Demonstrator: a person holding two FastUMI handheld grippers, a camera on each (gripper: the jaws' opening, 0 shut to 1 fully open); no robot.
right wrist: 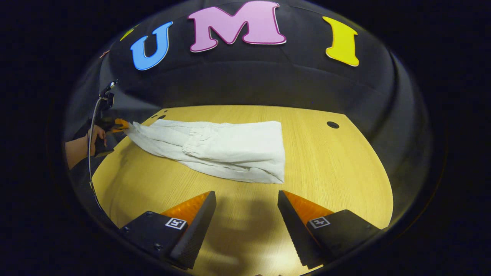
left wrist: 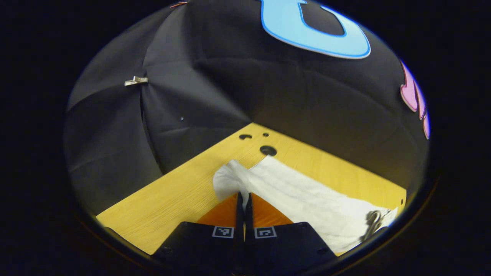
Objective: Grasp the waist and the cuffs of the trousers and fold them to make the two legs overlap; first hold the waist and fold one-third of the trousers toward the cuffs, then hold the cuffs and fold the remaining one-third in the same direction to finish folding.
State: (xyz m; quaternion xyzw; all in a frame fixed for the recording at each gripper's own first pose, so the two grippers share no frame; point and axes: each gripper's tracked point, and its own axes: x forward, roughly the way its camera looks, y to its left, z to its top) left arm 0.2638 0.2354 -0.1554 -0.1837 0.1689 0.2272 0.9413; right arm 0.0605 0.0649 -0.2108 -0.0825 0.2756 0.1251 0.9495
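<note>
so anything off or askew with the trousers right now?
Slightly. The trousers lie skewed on the table, with rumpled layers that don't line up along the near edge. The left gripper is shut on one end, pulling it into a stretched point. The right gripper is open, off the cloth. No damage visible.

left tongs (left wrist: 244,199): black body blocks, square tag on each
right tongs (right wrist: 246,199): same, screws, ridged inner faces
cable (right wrist: 92,126): thin, dark
</note>
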